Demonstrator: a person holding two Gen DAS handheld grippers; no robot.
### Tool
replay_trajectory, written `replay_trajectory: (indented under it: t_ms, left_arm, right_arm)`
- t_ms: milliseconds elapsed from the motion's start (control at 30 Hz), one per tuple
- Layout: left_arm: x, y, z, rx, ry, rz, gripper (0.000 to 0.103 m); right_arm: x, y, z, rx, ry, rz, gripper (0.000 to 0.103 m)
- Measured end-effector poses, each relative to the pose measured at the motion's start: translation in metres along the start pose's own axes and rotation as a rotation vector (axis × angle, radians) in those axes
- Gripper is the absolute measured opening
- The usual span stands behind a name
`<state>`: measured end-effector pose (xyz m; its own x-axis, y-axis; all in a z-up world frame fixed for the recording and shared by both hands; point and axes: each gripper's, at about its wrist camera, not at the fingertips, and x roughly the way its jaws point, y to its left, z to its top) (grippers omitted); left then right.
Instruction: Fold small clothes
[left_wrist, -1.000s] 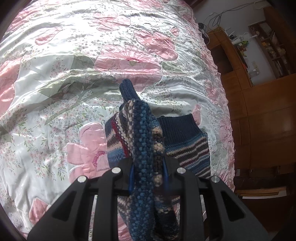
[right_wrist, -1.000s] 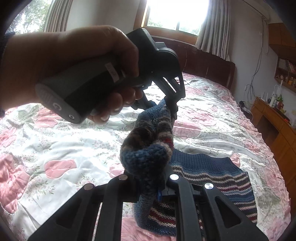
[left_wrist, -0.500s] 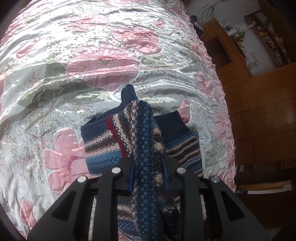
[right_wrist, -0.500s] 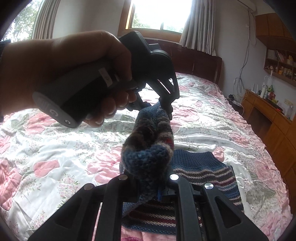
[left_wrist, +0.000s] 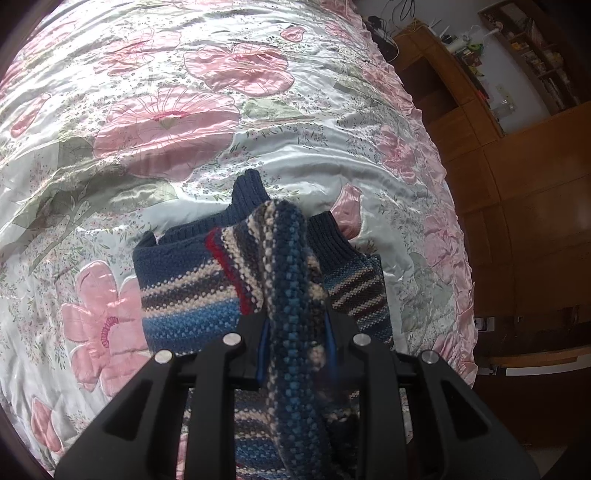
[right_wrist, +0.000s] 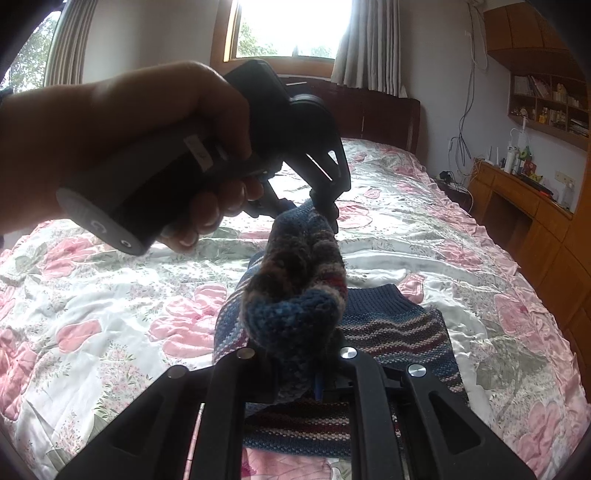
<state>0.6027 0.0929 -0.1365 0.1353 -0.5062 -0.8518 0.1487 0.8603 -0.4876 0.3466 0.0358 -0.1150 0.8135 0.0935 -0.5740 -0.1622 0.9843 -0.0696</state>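
Note:
A small striped knit sweater, blue, white and dark with a red line and a navy ribbed hem, lies partly on the floral bedspread. One edge of it is lifted and stretched between both grippers. My left gripper is shut on that raised edge. In the right wrist view the same sweater spreads flat below, and my right gripper is shut on a bunched fold of it. The left gripper, held in a person's hand, pinches the far end of the fold.
The bed's ruffled pink edge runs along the right, with wooden cabinets beyond it. A dark headboard, a curtained window and wall shelves stand at the far end. Bedspread stretches widely on the left.
Both grippers have carried the raised edge across, and more of the striped body now lies spread on the bedspread to the left. Both grips are unchanged.

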Motion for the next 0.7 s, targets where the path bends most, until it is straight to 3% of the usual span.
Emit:
replay_trajectory:
  t_ms: [333,700]
  left_arm:
    - [0.017,-0.028,-0.003,0.026,0.015,0.039,0.022]
    - [0.066,-0.062,-0.008,0.053,0.058,0.067,0.022]
  right_arm:
    - [0.0,-0.033,-0.016,0.098,0.005,0.029,0.012]
    - [0.009,-0.088,-0.052,0.259,0.038,0.058,0.012]
